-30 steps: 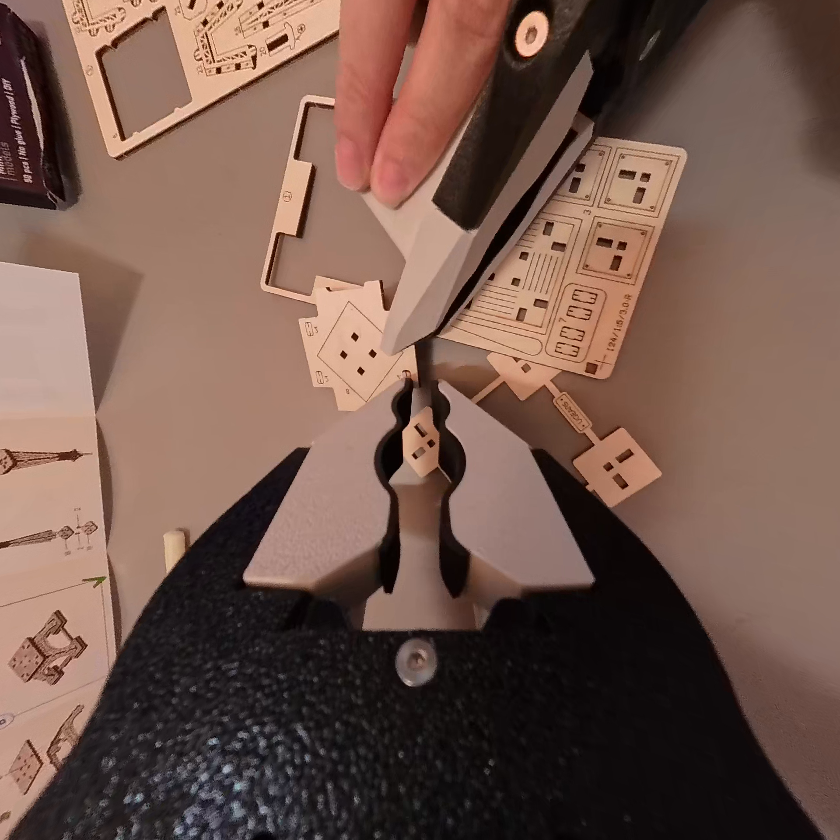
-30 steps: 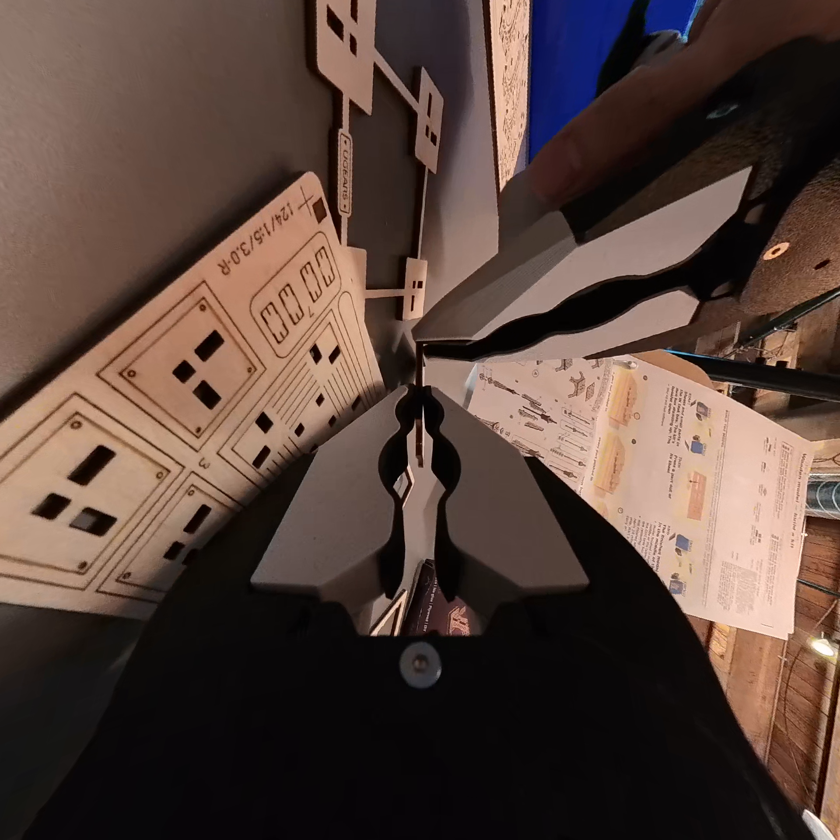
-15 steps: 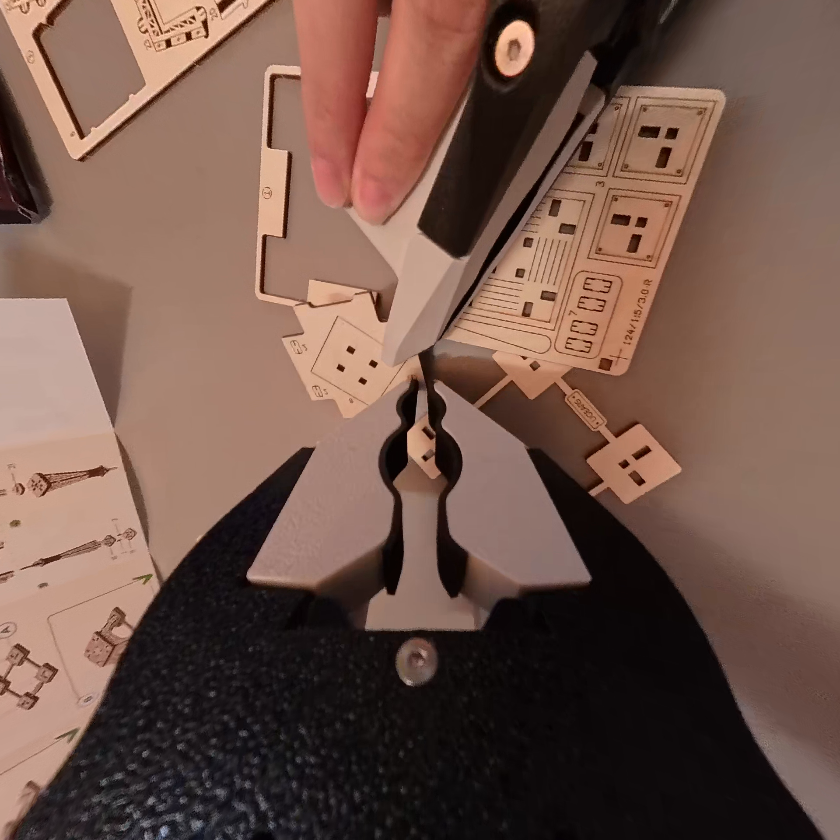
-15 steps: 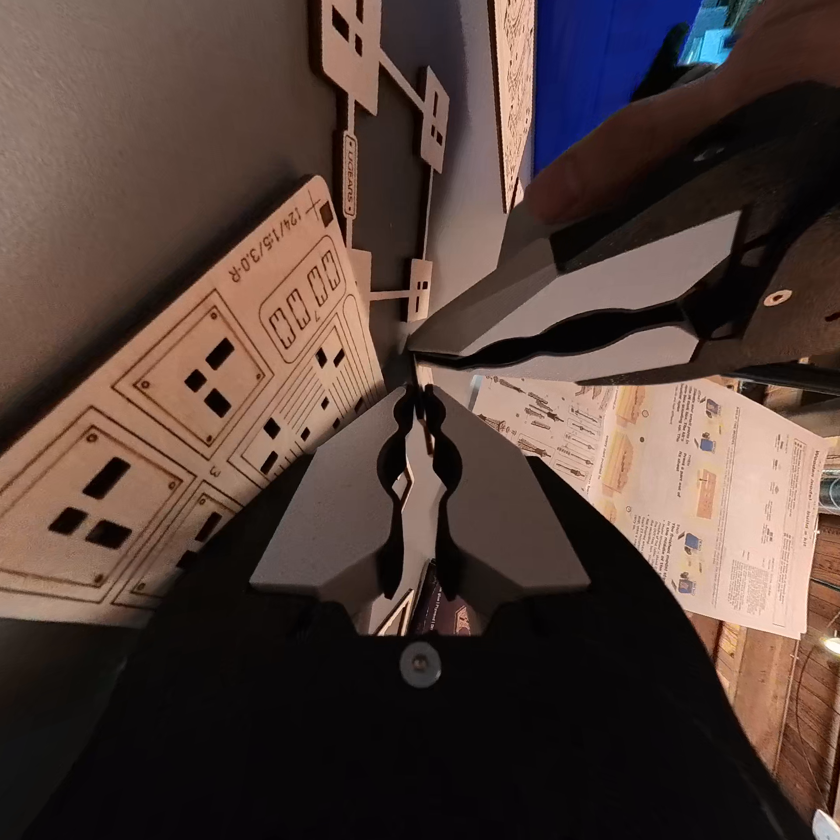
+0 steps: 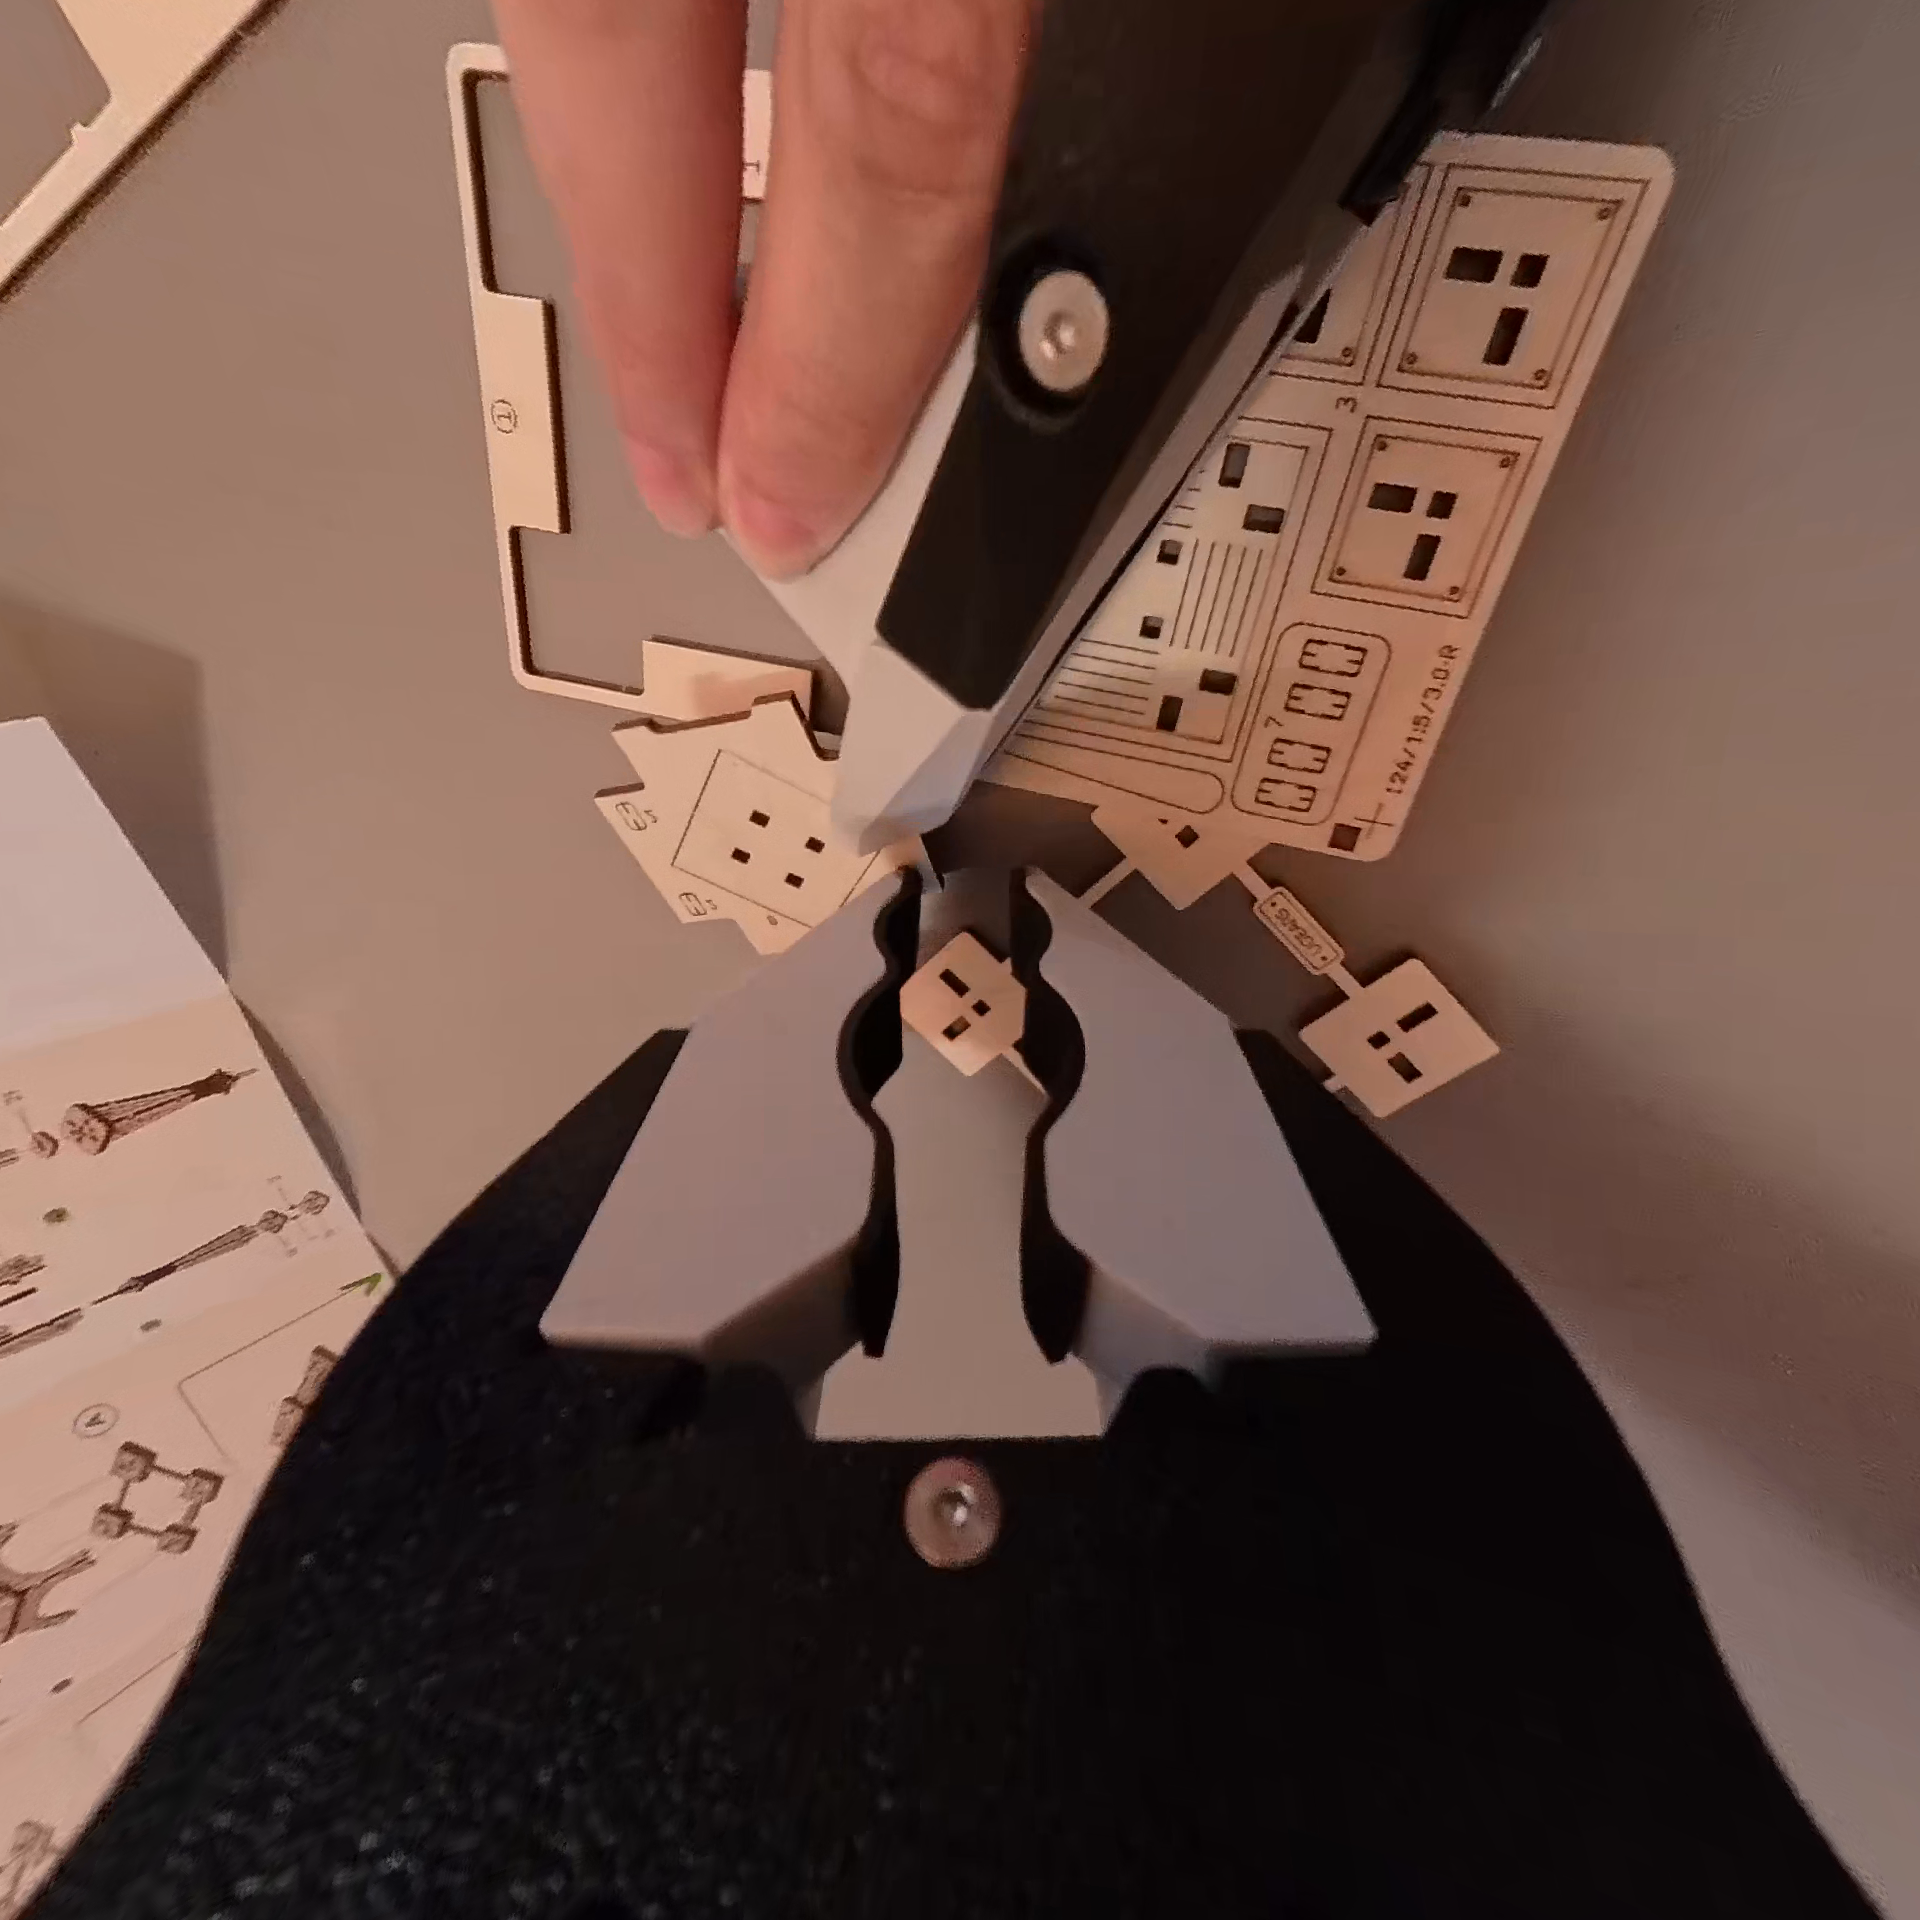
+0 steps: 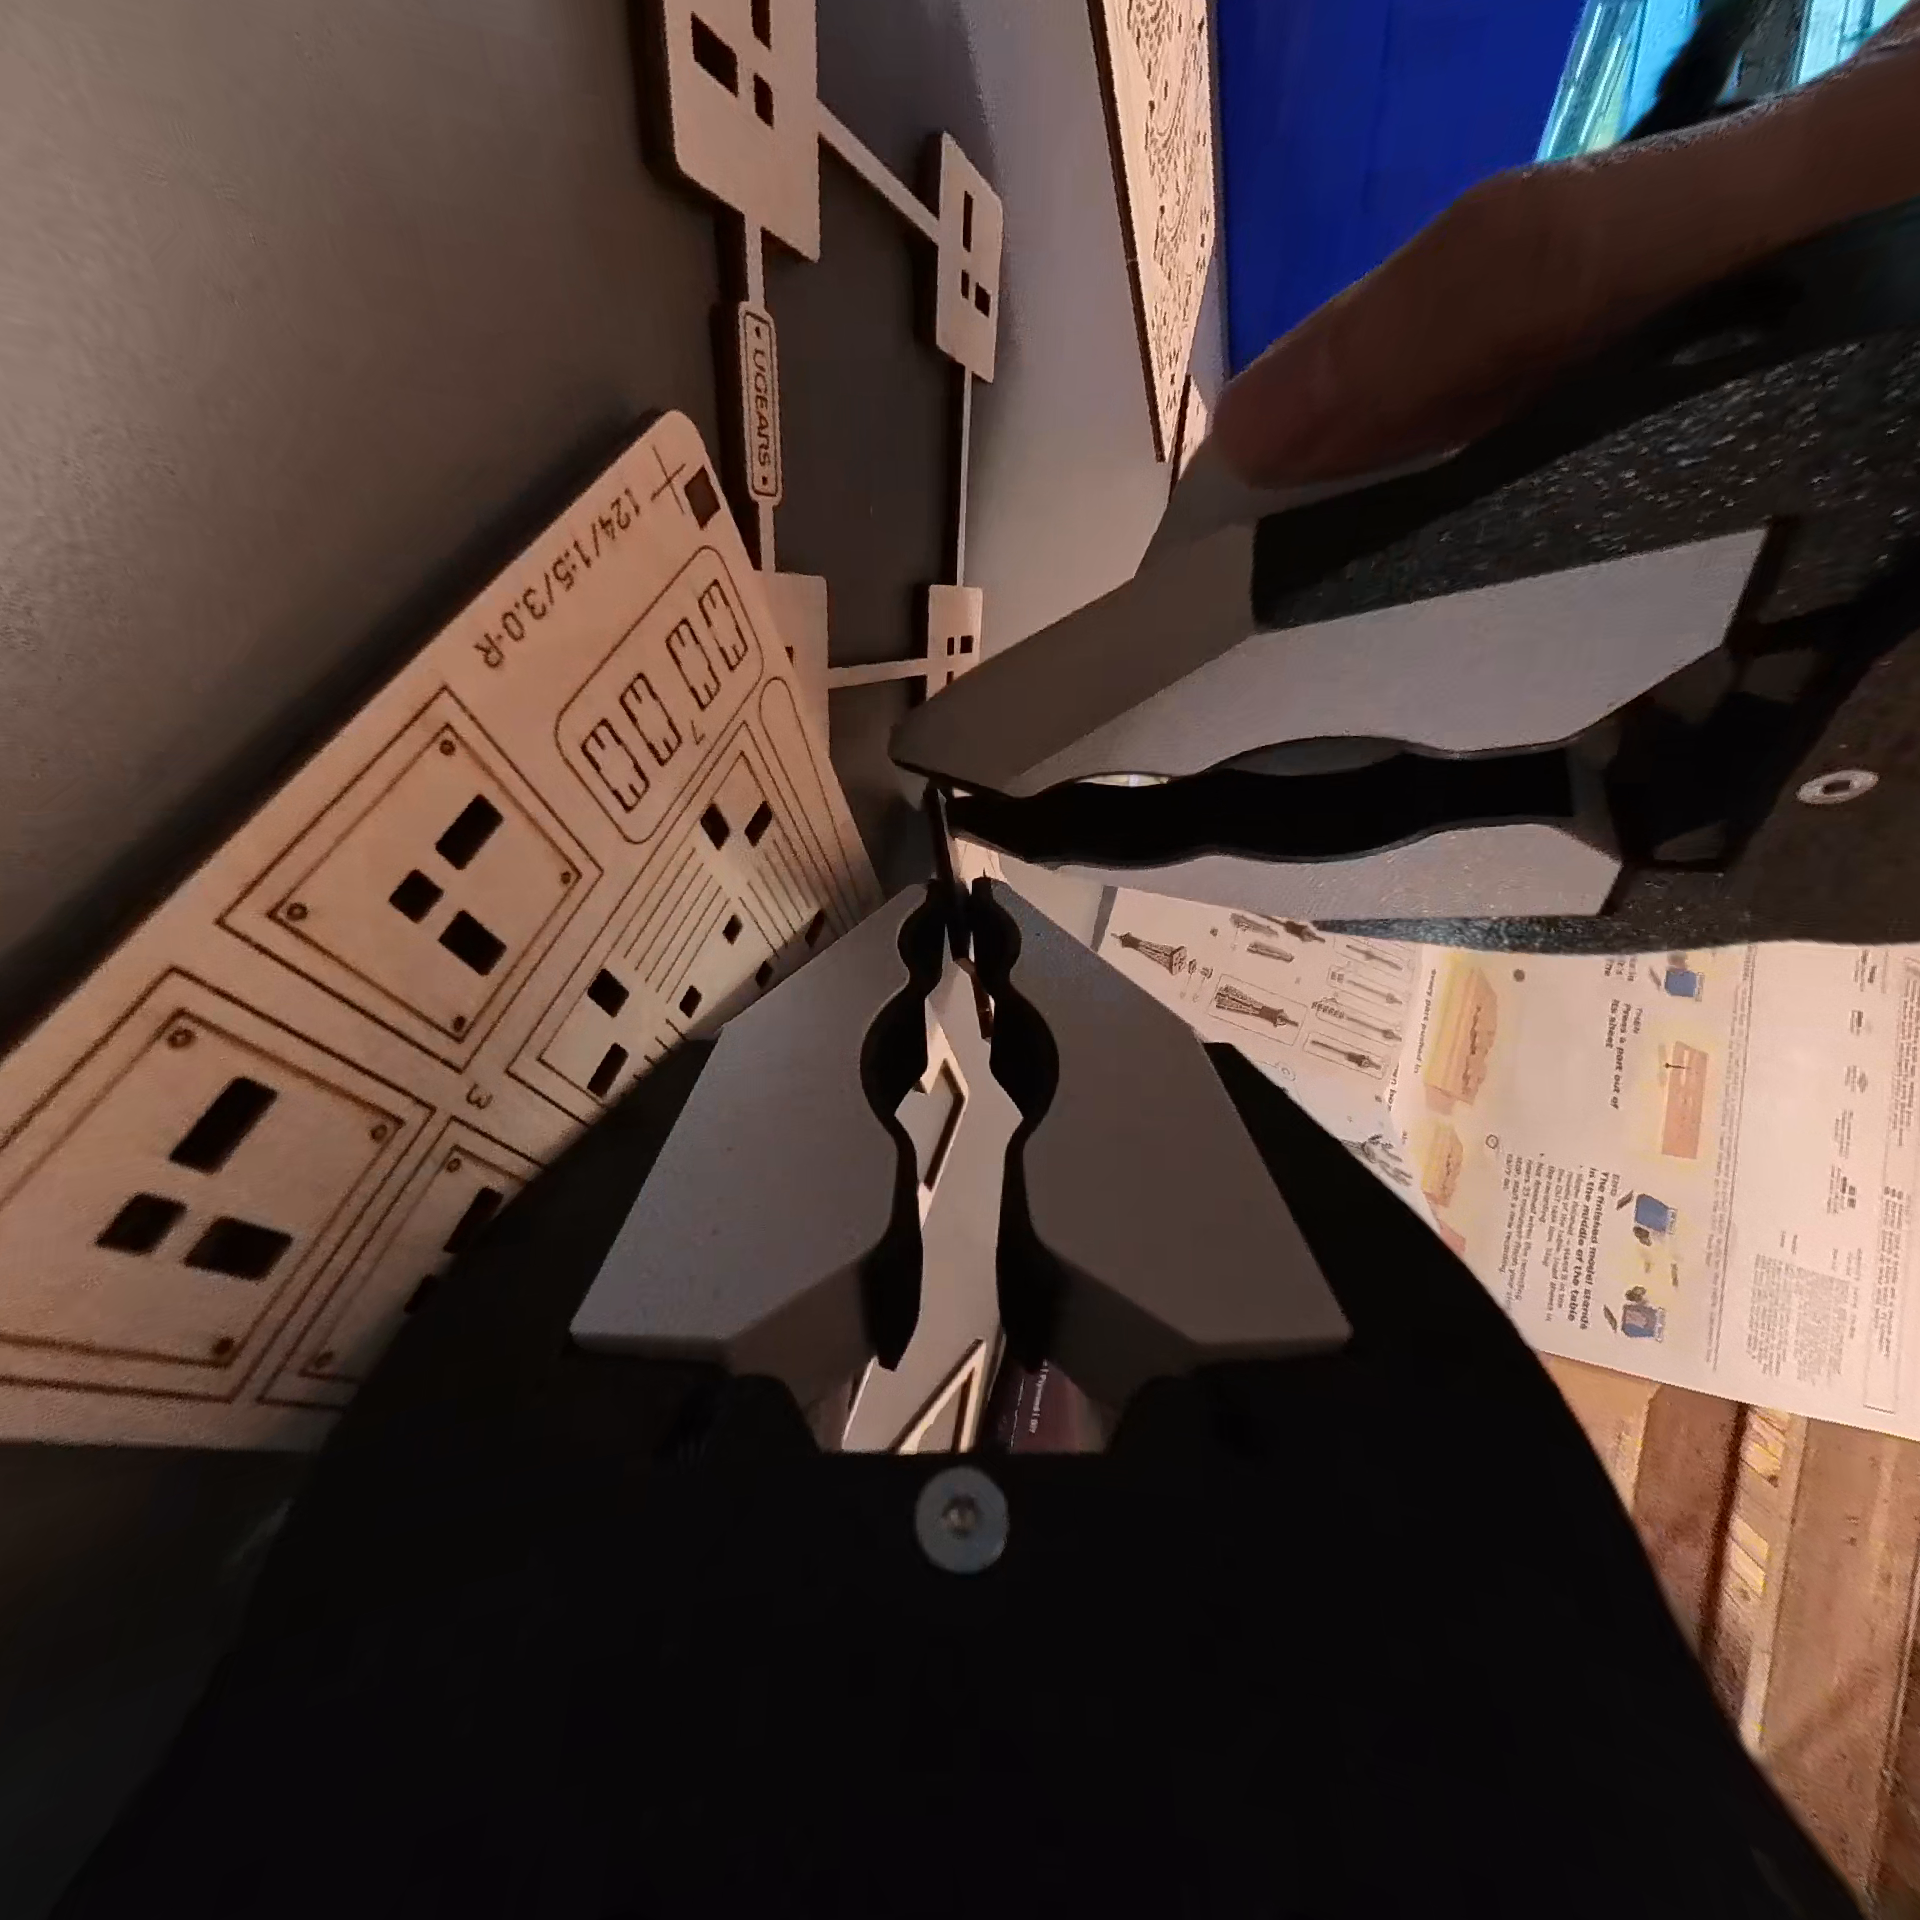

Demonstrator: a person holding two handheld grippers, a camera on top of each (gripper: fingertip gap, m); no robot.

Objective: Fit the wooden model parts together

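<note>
Left wrist view: the left gripper [image 5: 966, 888] was seen with its two grey fingers parted a little, a strip of grey table [image 5: 260, 520] and a small square wooden piece [image 5: 961, 1003] showing through the gap. A thin wooden part [image 5: 932, 871], seen edge-on as a dark sliver, was found just inside the tip of the finger on the viewer's left. The right gripper [image 5: 899, 821] was angled down from beyond the fingertips, its tip meeting that sliver, with a hand [image 5: 748, 260] wrapped on its body. A laser-cut wooden sheet [image 5: 1455, 468] was laid beyond and to the right of the fingers, a notched square panel [image 5: 748, 821] beyond and to the left, and an instruction sheet [image 5: 125, 1195] far to the left.

Right wrist view: the right gripper's fingers were drawn nearly together, pinching the thin part between their tips. The part was stood upward from them into the narrow mouth of the left gripper
</note>
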